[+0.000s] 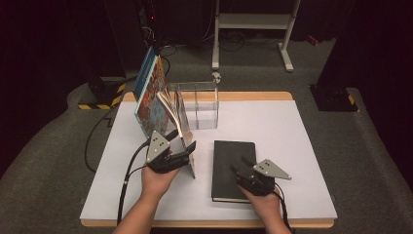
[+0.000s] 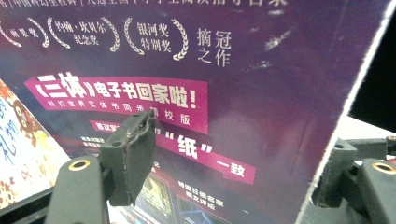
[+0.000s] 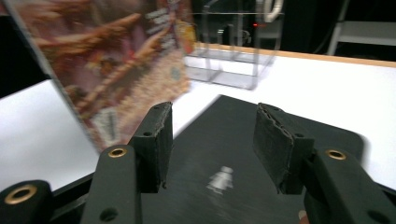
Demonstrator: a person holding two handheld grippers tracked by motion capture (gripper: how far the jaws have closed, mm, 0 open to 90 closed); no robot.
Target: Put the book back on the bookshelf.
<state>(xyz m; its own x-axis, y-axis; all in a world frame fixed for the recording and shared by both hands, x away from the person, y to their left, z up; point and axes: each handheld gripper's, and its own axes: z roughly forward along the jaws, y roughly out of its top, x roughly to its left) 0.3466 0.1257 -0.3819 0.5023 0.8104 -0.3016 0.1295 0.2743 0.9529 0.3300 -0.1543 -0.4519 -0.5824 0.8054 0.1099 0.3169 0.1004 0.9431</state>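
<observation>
Several books (image 1: 148, 97) stand leaning at the back left of the white table (image 1: 292, 146). My left gripper (image 1: 183, 140) is at the near lower edge of the nearest thin book (image 1: 181, 117). In the left gripper view its purple cover (image 2: 233, 70) runs slantwise between the wide-set jaws of the left gripper (image 2: 233, 158); one pad lies before the cover, the other behind its edge. A black notebook (image 1: 229, 156) lies flat at the middle. My right gripper (image 1: 242, 164) hovers open over its near end, and the right gripper (image 3: 212, 135) has nothing between its pads above the notebook (image 3: 215, 107).
A clear acrylic box (image 1: 204, 105) stands at the back centre beside the books, also the box (image 3: 233, 60) ahead of my right gripper. A blurred colourful cover (image 3: 116, 60) rises to its left. A white metal frame (image 1: 253, 22) stands on the floor behind the table.
</observation>
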